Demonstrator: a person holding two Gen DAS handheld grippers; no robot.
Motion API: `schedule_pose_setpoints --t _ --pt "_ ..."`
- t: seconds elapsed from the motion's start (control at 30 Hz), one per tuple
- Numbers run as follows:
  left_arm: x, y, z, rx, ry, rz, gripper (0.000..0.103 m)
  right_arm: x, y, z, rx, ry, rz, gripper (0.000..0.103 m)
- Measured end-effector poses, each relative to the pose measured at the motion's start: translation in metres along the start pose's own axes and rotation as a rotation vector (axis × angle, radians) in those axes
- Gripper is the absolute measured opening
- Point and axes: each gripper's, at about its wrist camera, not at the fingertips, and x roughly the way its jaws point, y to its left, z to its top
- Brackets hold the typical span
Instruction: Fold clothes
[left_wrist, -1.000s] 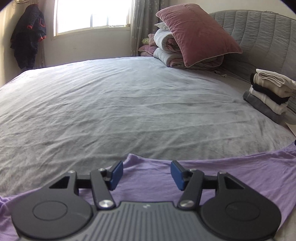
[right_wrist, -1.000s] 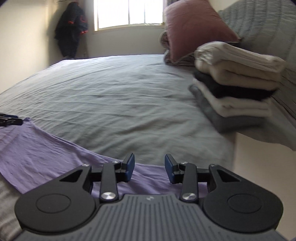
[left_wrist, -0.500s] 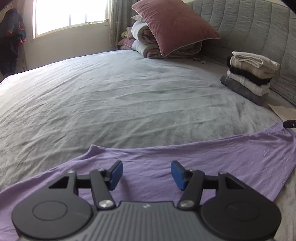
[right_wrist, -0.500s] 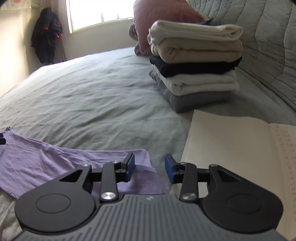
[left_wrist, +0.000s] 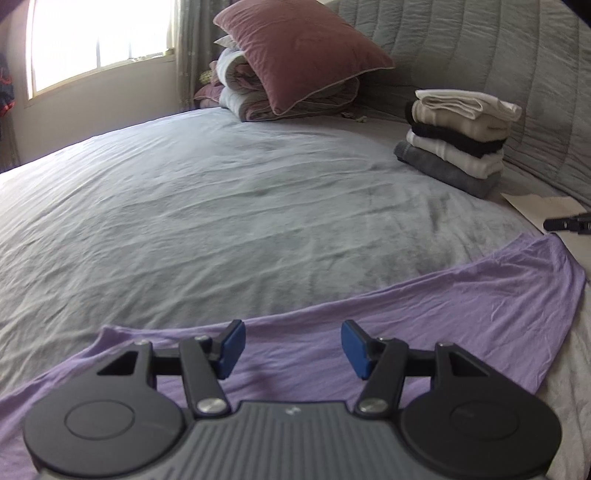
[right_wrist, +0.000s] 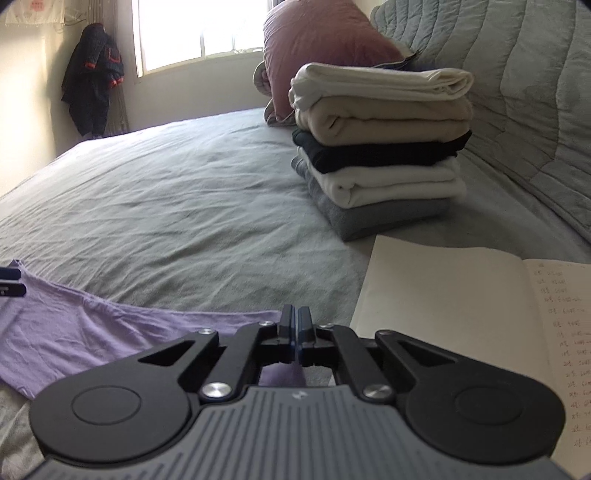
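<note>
Right gripper (right_wrist: 295, 334) has closed, now pinching purple garment (left_wrist: 424, 314) at lower centre; left gripper (left_wrist: 291, 347) hanging wide. Thin hem risks slipping free when lifting.

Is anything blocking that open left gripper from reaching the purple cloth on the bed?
Nothing visible. The left gripper hangs open directly over the purple cloth garment, with no object between them. The stack of folded clothes sits far off to the right.
</note>
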Motion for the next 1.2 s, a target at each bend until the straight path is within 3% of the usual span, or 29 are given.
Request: schedule_pose_setpoints --t 0.23,0.27,0.3,0.33,0.37,0.43,0.5,0.53,0.57,0.67,1.03,1.2 --pt "0.01 -0.021 0.006 0.073 -0.019 -0.019 0.059 -0.002 -0.005 0.002 0.012 -0.004 0.01 0.003" --pt "0.011 -0.022 0.007 0.074 -0.024 -0.024 0.059 -0.001 -0.006 0.003 0.025 0.005 0.023 0.015" --pt "0.012 -0.024 0.007 0.072 -0.027 -0.031 0.059 0.0 -0.007 0.002 0.037 0.016 0.037 0.017" --pt "0.013 -0.025 0.008 0.071 -0.029 -0.035 0.059 0.001 -0.007 0.002 0.041 0.025 0.041 0.026" --pt "0.014 -0.026 0.008 0.072 -0.029 -0.038 0.059 0.002 -0.006 0.001 0.037 0.032 0.046 0.045" --pt "0.017 -0.028 0.007 0.079 -0.027 -0.039 0.059 0.004 -0.002 -0.001 0.016 0.037 0.051 0.049" --pt "0.019 -0.03 0.006 0.088 -0.026 -0.039 0.059 0.006 0.002 -0.005 -0.015 0.052 0.054 0.049" --pt "0.02 -0.03 0.005 0.092 -0.025 -0.039 0.06 0.008 0.004 -0.006 -0.028 0.063 0.053 0.044" --pt "0.021 -0.031 0.005 0.094 -0.025 -0.039 0.06 0.01 0.005 -0.008 -0.042 0.073 0.049 0.03" --pt "0.022 -0.031 0.002 0.088 -0.028 -0.035 0.061 0.011 0.009 -0.011 -0.071 0.07 0.046 0.004" --pt "0.021 -0.041 -0.004 0.135 -0.063 0.021 0.063 -0.006 0.011 -0.005 -0.102 -0.017 0.008 0.003" --pt "0.02 -0.044 -0.005 0.153 -0.072 0.044 0.066 0.014 0.017 -0.01 -0.146 0.063 -0.025 0.003"
